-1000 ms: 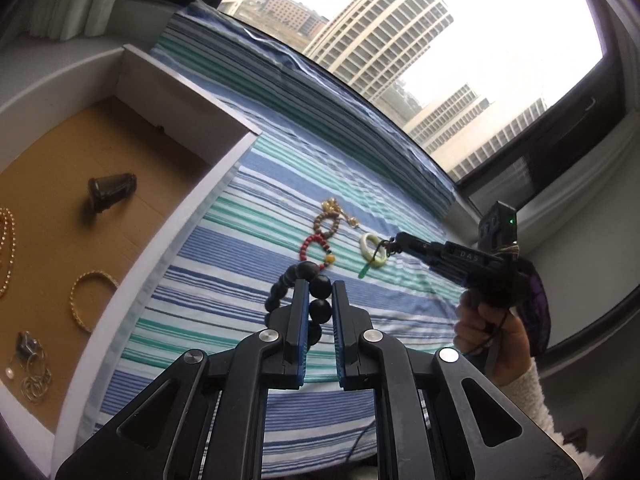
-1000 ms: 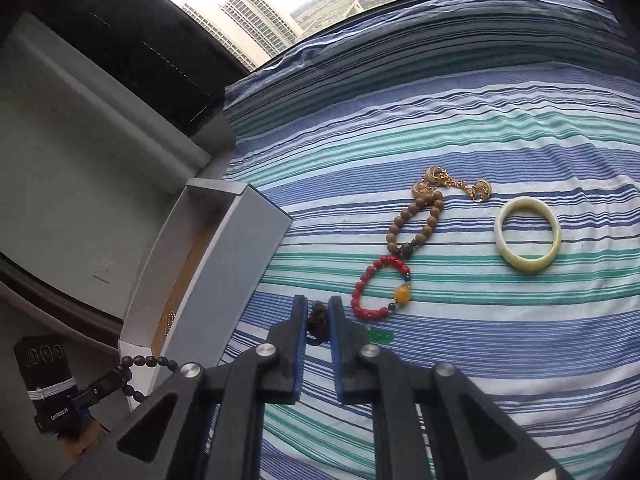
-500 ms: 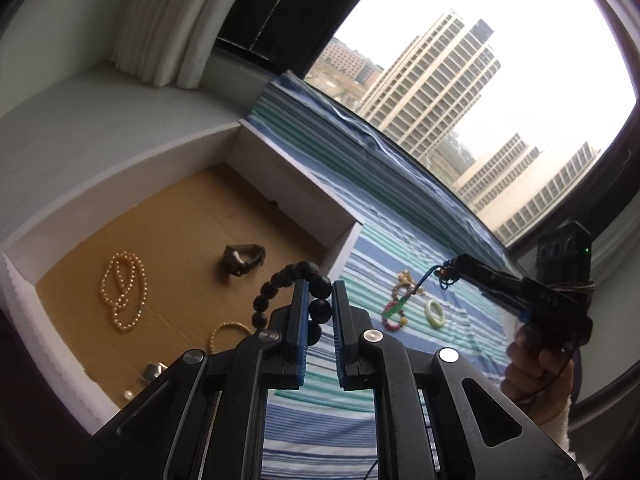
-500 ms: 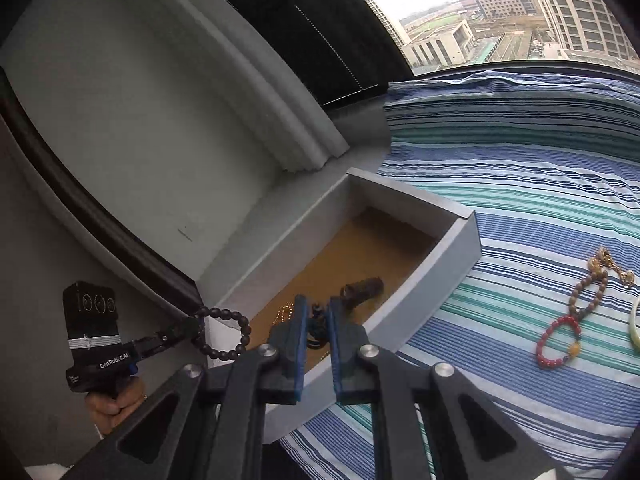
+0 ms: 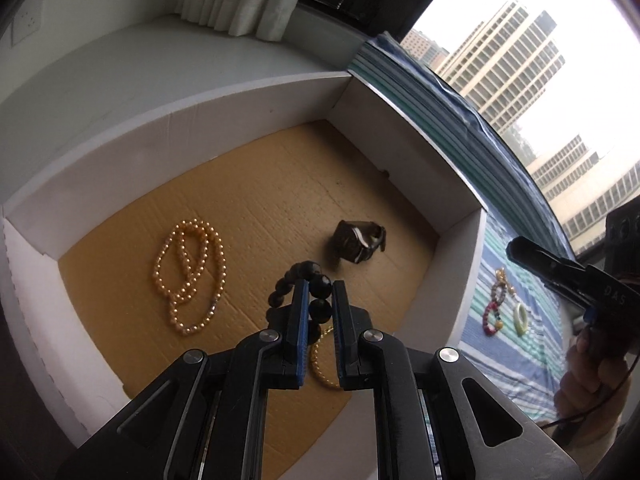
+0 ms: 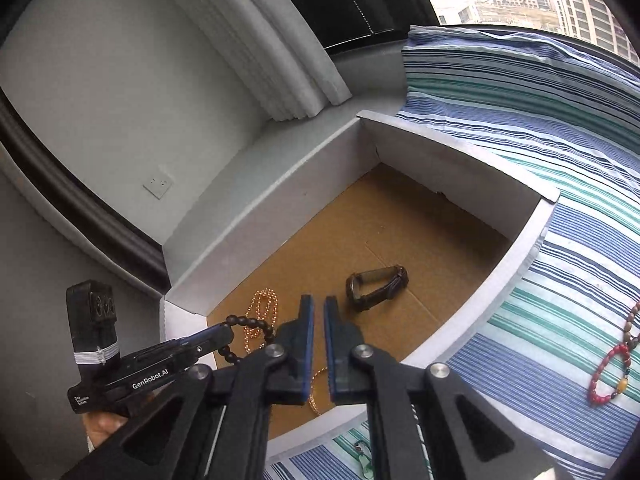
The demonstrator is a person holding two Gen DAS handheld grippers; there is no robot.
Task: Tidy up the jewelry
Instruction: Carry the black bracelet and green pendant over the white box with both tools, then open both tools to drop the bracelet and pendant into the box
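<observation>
Both grippers have swung off the striped bed (image 6: 568,184) and now hang over the white box (image 5: 412,152) at its edge. Left gripper (image 5: 320,300): fingers clamped on the black bead bracelet (image 5: 298,280), which loops over the box's brown floor, near the dark watch (image 5: 358,240) and right of the pearl necklace (image 5: 188,272); release looks close. Right gripper (image 6: 316,320): fingers together, and the small dark piece pinched there a second ago no longer shows between them. A green pendant (image 6: 366,460) lies on the bed by the box's near wall, possibly that piece; unclear. The gold bangle (image 5: 320,364) is half hidden behind the left fingers. Red bead bracelet (image 5: 492,318), pale jade bangle (image 5: 520,314) and brown bead strand (image 5: 500,288) remain on the bed, small and blurred.
</observation>
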